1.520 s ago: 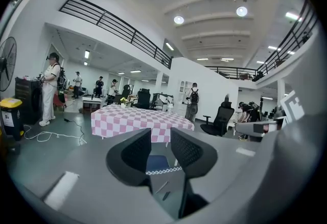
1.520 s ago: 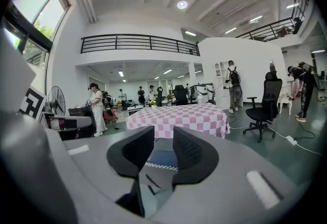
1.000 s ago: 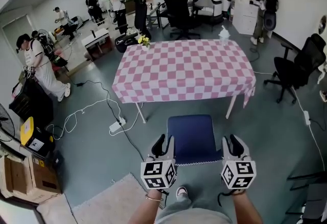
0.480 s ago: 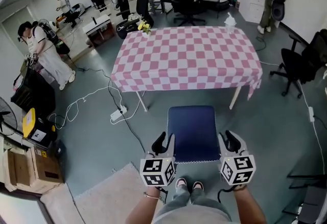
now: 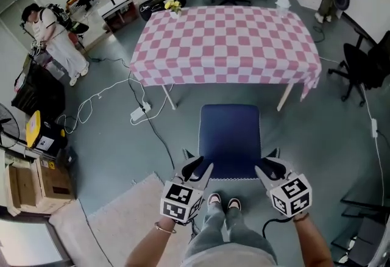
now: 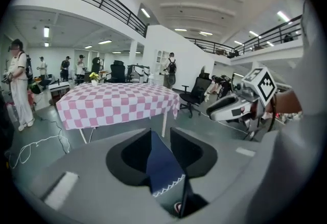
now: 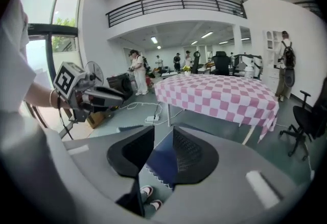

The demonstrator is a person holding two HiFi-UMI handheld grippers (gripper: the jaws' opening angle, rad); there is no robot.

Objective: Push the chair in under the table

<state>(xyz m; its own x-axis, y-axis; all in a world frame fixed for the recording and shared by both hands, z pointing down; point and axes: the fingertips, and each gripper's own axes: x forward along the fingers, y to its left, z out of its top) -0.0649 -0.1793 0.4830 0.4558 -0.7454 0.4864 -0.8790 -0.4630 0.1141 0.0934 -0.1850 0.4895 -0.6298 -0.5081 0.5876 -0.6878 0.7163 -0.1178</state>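
A blue-covered chair (image 5: pixel 230 136) stands in front of the table (image 5: pixel 225 40), which has a pink-and-white checked cloth. A strip of floor separates chair and table. My left gripper (image 5: pixel 198 168) is at the chair's rear left corner and my right gripper (image 5: pixel 269 168) at its rear right corner. Both tilt downward with jaws apart. In the left gripper view the chair's blue fabric and white zigzag hem (image 6: pixel 162 164) show through the gap of the left gripper (image 6: pixel 160 133). The right gripper (image 7: pixel 163 133) frames the same fabric (image 7: pixel 159 159). No pad visibly presses on the chair.
My shoes (image 5: pixel 220 202) are just behind the chair. A pale rug (image 5: pixel 122 235) lies at lower left, near cardboard boxes (image 5: pixel 36 189). Cables and a power strip (image 5: pixel 139 114) run left of the table. A person (image 5: pixel 52 37) stands far left; a black office chair (image 5: pixel 365 64) is right.
The head view has tipped further down, so table and chair sit higher in frame. Both grippers have sunk and pitched downward at the chair's rear corners. Their jaw gaps look unchanged.
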